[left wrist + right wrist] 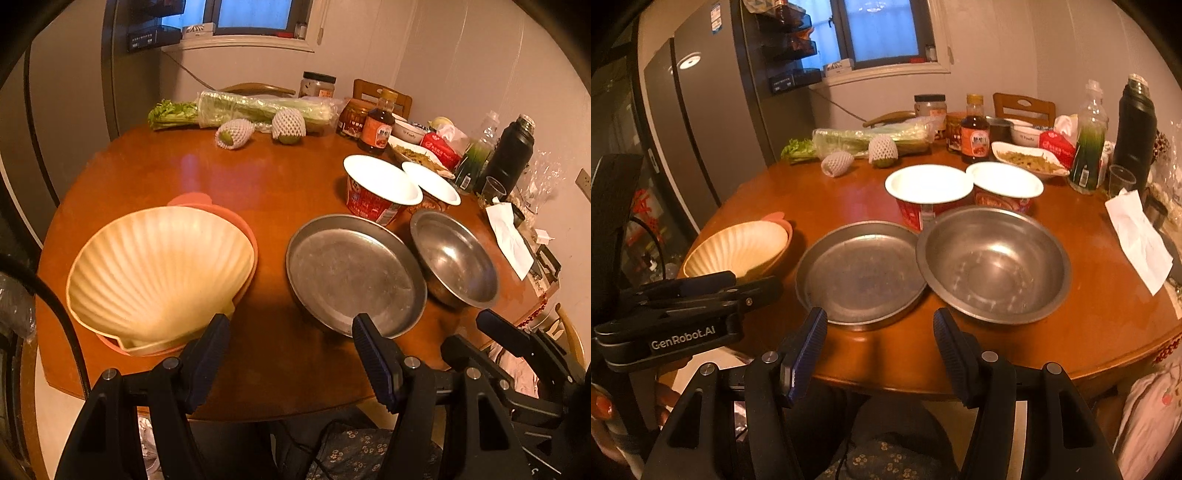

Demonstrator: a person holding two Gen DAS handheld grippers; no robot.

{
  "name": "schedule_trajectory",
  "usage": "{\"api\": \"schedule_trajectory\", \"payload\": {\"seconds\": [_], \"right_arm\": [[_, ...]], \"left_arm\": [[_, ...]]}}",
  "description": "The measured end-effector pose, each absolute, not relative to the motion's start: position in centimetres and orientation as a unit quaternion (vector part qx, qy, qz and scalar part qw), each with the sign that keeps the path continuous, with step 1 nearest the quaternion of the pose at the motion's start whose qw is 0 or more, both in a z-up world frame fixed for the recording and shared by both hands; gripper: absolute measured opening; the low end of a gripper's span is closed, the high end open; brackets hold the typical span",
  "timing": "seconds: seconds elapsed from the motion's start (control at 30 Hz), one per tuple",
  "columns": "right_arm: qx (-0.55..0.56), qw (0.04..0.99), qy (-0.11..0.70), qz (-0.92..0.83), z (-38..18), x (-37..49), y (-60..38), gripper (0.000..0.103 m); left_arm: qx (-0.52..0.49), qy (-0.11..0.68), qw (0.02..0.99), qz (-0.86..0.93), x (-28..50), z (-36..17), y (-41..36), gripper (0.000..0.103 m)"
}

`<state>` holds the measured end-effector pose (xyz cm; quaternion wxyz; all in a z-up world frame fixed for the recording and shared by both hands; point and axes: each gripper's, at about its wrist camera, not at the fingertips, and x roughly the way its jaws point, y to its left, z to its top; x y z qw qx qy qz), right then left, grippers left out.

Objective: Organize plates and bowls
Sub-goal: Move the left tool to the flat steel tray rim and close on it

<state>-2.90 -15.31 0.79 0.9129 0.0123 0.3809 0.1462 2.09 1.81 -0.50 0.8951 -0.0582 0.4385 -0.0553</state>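
Plates and bowls are set out on a round table [849, 206].

Both the left gripper [290, 332] and the right gripper [879, 328] are held open and empty. A shell plate [162, 269] is seen left, a metal plate [858, 273] beside a touching metal bowl [993, 262].

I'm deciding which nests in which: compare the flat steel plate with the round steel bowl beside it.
The flat steel plate is shallow with a broad level floor; the round steel bowl is deeper, with sloping walls. The plate looks dull and scuffed, the bowl shinier. The bowl's rim overlaps the plate's edge. Both are round, empty, upright on the wooden table.
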Motion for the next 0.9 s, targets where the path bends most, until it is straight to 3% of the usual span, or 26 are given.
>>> {"api": "schedule_trajectory", "payload": {"seconds": [0.9], "right_arm": [[0.055,0.897,0.419,0.127,-3.0,2.4,-16.0,0.058]], "left_arm": [[-0.044,0.469,0.880,-0.060,5.5,-3.0,0.7,0.068]]}}
